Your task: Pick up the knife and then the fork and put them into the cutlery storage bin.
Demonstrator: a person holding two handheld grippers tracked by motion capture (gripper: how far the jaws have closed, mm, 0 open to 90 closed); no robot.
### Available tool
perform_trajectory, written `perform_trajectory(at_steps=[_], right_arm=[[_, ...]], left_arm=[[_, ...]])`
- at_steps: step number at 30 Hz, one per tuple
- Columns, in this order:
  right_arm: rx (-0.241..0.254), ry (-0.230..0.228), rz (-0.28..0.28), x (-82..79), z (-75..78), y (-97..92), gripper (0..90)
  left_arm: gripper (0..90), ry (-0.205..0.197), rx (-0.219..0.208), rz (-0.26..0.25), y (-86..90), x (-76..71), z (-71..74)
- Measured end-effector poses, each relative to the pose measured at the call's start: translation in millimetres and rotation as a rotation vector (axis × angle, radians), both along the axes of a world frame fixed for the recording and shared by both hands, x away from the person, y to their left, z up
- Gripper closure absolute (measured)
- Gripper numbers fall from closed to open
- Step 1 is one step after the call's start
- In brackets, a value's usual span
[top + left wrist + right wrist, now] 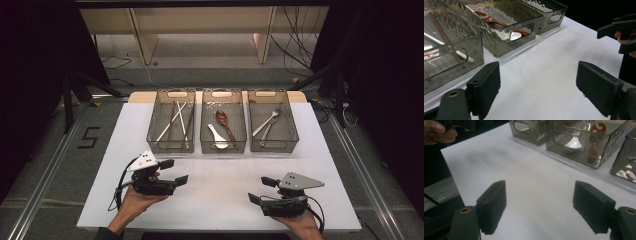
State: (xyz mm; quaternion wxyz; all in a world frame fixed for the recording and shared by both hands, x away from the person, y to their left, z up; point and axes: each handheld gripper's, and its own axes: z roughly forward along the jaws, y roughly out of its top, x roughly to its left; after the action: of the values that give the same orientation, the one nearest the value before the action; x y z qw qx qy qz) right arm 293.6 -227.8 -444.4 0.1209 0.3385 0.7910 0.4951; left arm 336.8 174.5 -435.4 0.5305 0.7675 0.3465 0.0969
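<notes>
Left claw is hovering over the tabletop near its front left corner, jaws standing wide apart, nothing between them. Right claw is sitting near the front right corner, jaws also spread wide and empty, only bare white surface showing between them in the right gripper view. Both claws are pointing inward toward each other, well apart.

Largest first: the white tabletop is carrying three clear bins in a row along the back edge. Left bin is holding chopsticks, crossed and lying lengthwise. Middle bin is holding a brown spoon and a white spoon, side by side; whether they are touching is not clear. Right bin is holding metal cutlery, lying diagonally; exact pieces too small to tell.

Left gripper view is showing the left bin just beside its left jaw, the middle bin further off, and the right claw at the right edge.
</notes>
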Motion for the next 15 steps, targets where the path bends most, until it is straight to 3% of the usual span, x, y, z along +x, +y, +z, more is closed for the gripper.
perform_trajectory(at_steps=[2, 5, 8, 15], right_arm=[[0.004, 0.002, -0.001, -0.2, -0.2, -0.1, 27.4], [0.0, 0.004, -0.002, -0.4, -0.6, -0.3, 27.3], [-0.002, 0.004, -0.004, -0.5, -1.0, -0.7, 27.1], [-0.002, 0.002, -0.007, -1.0, -0.8, -1.5, 27.1]], left_arm=[[19.2, -0.008, 0.015, 0.004, 0.4, -1.8, -1.8], [19.2, 0.01, 0.015, 0.003, -0.3, -3.6, -6.0], [18.6, 0.017, 0.043, -0.006, -3.0, -6.4, -10.8], [18.1, 0.027, 0.031, -0.005, -4.1, -7.1, -13.5]])
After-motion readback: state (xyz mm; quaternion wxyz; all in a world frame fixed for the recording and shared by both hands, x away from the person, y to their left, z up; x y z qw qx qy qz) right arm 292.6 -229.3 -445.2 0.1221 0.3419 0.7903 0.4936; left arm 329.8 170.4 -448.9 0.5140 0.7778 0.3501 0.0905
